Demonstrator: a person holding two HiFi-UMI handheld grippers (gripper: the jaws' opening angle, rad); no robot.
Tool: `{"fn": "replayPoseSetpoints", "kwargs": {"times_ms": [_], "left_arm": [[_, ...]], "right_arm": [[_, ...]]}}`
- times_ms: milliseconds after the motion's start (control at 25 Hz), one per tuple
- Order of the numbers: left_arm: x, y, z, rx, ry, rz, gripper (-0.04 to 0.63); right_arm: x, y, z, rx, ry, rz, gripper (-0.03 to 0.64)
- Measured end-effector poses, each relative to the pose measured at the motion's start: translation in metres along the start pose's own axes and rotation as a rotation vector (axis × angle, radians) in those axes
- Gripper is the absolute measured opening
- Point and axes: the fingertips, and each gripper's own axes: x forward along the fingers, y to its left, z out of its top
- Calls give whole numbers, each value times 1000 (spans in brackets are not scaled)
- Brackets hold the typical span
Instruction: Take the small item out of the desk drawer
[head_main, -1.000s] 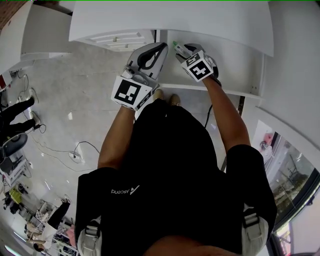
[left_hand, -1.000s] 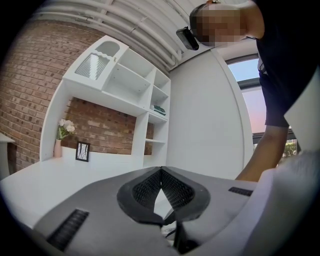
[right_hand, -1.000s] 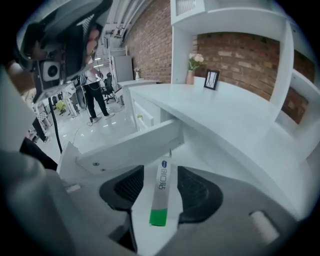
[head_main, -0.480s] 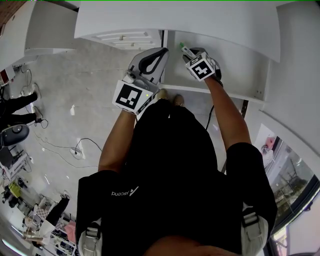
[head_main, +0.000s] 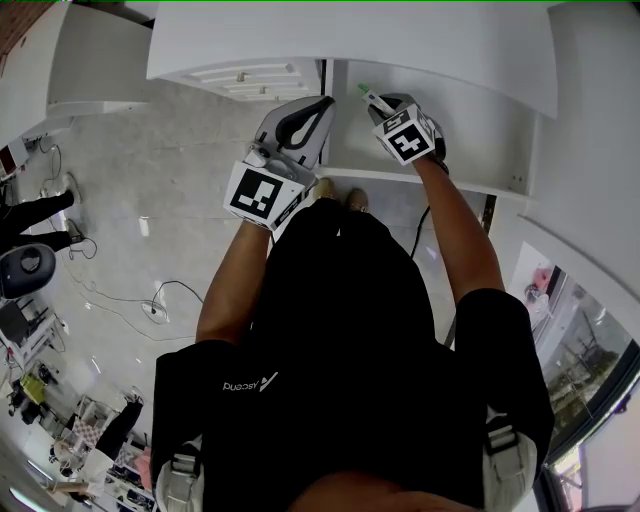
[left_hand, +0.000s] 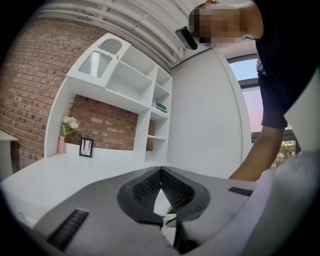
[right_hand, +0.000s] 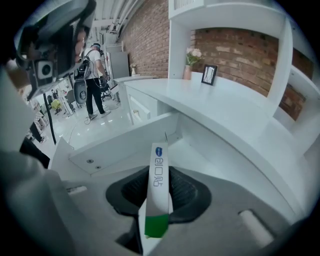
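A slim white box with a green end (right_hand: 159, 175) stands between the pads of my right gripper (right_hand: 159, 186), whose jaws are closing on it and pressing its sides. In the head view that box (head_main: 364, 94) sticks out of the right gripper (head_main: 376, 103) over the open white desk drawer (head_main: 430, 180). The drawer's inner wall (right_hand: 120, 145) lies below the box. My left gripper (head_main: 325, 103) hovers just left of the drawer. Its jaws (left_hand: 161, 171) meet at the tips with nothing between them.
The white desk top (head_main: 350, 40) overhangs the drawer. Another white drawer unit (head_main: 240, 75) sits to the left. A vase (right_hand: 188, 70) and a picture frame (right_hand: 209, 74) stand on the desk's far end. A person (right_hand: 92, 80) stands on the shiny floor.
My right gripper has shifted slightly to the right over the drawer, with the green-ended box at its tip throughout. The left gripper has barely moved.
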Motion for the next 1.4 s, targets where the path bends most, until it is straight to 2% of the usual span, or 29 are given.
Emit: {"fn": "replayPoseSetpoints", "kwargs": {"times_ms": [240,360,480,760,1040,1400], "left_arm": [[3,-9,5,2,-8,-15,-2],[3,-14,7,17,1,-20,-2],[3,-17,12,46,-26,-25,-2],[5,-38,26,27,-2,-34,-2],[-3,-49,49,40,-45,-35,-2],[-9,-78,93,58,-146,-68,-2]], "right_arm": [[-46,0,26,7,-110,-42,92],[-76,5,44,36,-193,-55,91],[-107,5,58,51,-282,-81,91],[-184,4,83,100,-453,-120,89],[-240,9,100,137,-606,-134,89],[-327,34,131,111,-891,-114,89]]}}
